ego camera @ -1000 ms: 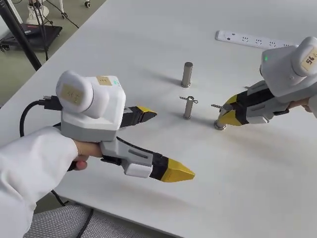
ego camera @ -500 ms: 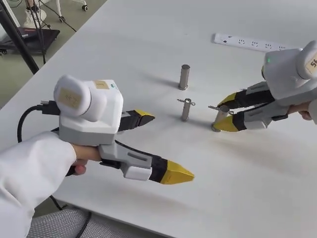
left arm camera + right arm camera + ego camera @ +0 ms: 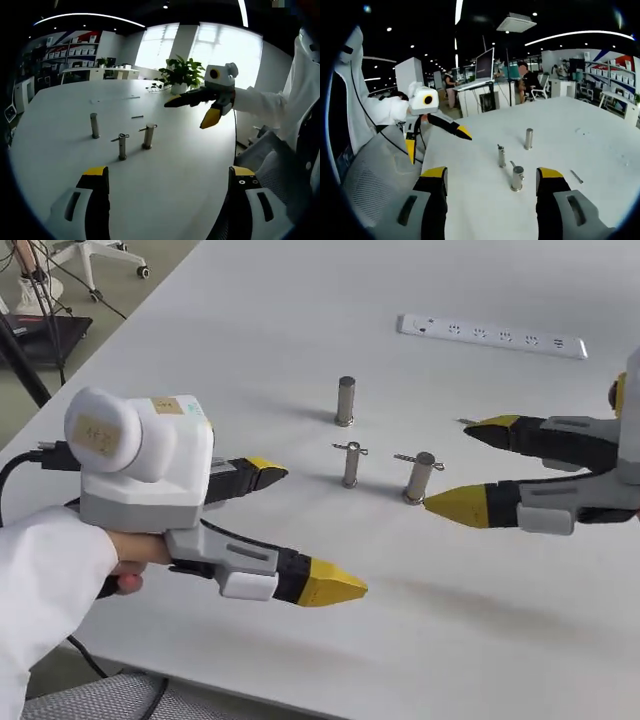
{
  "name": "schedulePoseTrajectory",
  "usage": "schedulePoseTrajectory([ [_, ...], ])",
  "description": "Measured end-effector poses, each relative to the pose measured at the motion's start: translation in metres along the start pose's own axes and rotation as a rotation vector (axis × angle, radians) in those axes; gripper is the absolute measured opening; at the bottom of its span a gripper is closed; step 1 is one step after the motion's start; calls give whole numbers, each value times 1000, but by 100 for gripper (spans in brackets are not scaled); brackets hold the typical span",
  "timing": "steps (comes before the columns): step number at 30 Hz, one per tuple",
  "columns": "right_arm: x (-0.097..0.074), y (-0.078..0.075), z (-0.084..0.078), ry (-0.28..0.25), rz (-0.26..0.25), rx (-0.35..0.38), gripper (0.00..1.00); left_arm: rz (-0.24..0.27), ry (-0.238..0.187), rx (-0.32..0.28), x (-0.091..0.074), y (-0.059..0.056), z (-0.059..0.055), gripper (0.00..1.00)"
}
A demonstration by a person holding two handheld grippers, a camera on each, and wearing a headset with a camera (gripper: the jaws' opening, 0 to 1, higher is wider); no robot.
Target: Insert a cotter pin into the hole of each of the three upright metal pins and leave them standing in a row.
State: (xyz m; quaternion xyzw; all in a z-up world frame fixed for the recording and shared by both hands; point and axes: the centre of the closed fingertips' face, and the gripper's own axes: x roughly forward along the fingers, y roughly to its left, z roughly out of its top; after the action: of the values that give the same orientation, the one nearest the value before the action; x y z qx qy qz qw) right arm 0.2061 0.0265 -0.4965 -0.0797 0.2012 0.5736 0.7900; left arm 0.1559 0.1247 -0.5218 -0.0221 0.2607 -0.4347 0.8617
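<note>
Three upright metal pins stand in a row on the white table. The far pin (image 3: 346, 401) (image 3: 94, 125) (image 3: 529, 138) has no cotter pin in it. The middle pin (image 3: 351, 464) (image 3: 122, 146) (image 3: 502, 156) and the near pin (image 3: 420, 477) (image 3: 147, 136) (image 3: 517, 178) each carry a cotter pin through the top. A loose cotter pin (image 3: 464, 421) (image 3: 576, 176) lies flat on the table. My right gripper (image 3: 452, 466) (image 3: 492, 175) is open just right of the near pin, apart from it. My left gripper (image 3: 305, 530) (image 3: 168, 175) hovers open and holds nothing, left of the row.
A white power strip (image 3: 490, 336) lies at the back of the table (image 3: 300, 330). The table's left edge drops to a floor with a chair base and a stand. Office desks and a potted plant (image 3: 182, 75) stand far behind.
My right gripper has opened and drawn back to the right, leaving the cotter pin in the near pin. The head camera has shifted; the left gripper stays open.
</note>
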Motion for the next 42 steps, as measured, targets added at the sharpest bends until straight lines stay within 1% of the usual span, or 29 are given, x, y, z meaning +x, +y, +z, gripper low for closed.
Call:
schedulePoseTrajectory([
  [2, -10, 7, -5, -9, -22, 32, 72, 0, 0, 4, -2, 0, 1, 99],
  [4, -19, 11, -13, -5, -50, 58, 75, -2, 3, 8, -4, -1, 0, 99],
  [5, -22, 13, -15, -6, -60, 64, 76, -4, 7, 9, -5, -1, -1, 99],
  [6, -27, 12, -19, -6, -91, 84, 79, -4, 9, 10, -6, -1, -1, 99],
  [8, -35, 11, -23, -15, -135, 85, 80, -6, 10, 7, -7, -1, -2, 99],
  [10, -40, 13, -25, -31, -153, 123, 81, -4, 12, 5, -8, 0, -4, 99],
  [13, -45, 15, -29, -33, -173, 153, 90, 0, 8, -6, -9, 1, -6, 99],
  [14, -45, 17, -32, -26, -172, 177, 93, 1, 9, -9, -10, 2, -7, 99],
  [15, -46, 20, -33, -27, -167, 180, 98, 2, 9, -9, -10, 2, -8, 99],
  [17, -47, 24, -36, -20, -171, 167, 98, 5, 8, -14, -11, 3, -9, 99],
  [19, -47, 28, -40, -3, -169, 168, 98, 12, 8, -16, -12, 4, -10, 99],
  [22, -47, 31, -42, -3, -169, 176, 98, 43, -3, -10, -14, 11, -9, 99],
  [24, -48, 32, -42, -6, -172, 179, 98, 57, -24, -21, -16, 15, -5, 99],
  [25, -48, 33, -42, -8, -173, 181, 98, 69, -46, -27, -16, 18, -1, 99],
  [26, -47, 34, -42, -8, -171, 183, 98, 75, -53, -29, -17, 19, 1, 99],
  [28, -47, 36, -43, -6, -173, 183, 98, 98, -80, -43, -17, 26, 7, 99],
  [30, -46, 36, -42, -8, -173, 186, 98, 121, -117, -48, -17, 34, 17, 99],
  [32, -46, 37, -41, -15, -178, 187, 98, 135, -157, -66, -16, 41, 28, 99],
  [35, -46, 37, -41, -20, -183, 193, 98, 140, -180, -69, -10, 50, 39, 99],
  [38, -46, 37, -45, -8, -188, 191, 98, 178, -217, -65, -2, 72, 56, 98],
  [39, -46, 36, -46, -6, -193, 193, 98, 182, -219, -70, 0, 77, 59, 94],
  [40, -47, 36, -46, -6, -196, 196, 98, 193, -220, -69, 4, 86, 63, 92],
  [42, -49, 37, -47, -15, -200, 200, 98, 212, -225, -68, 10, 100, 70, 89],
])
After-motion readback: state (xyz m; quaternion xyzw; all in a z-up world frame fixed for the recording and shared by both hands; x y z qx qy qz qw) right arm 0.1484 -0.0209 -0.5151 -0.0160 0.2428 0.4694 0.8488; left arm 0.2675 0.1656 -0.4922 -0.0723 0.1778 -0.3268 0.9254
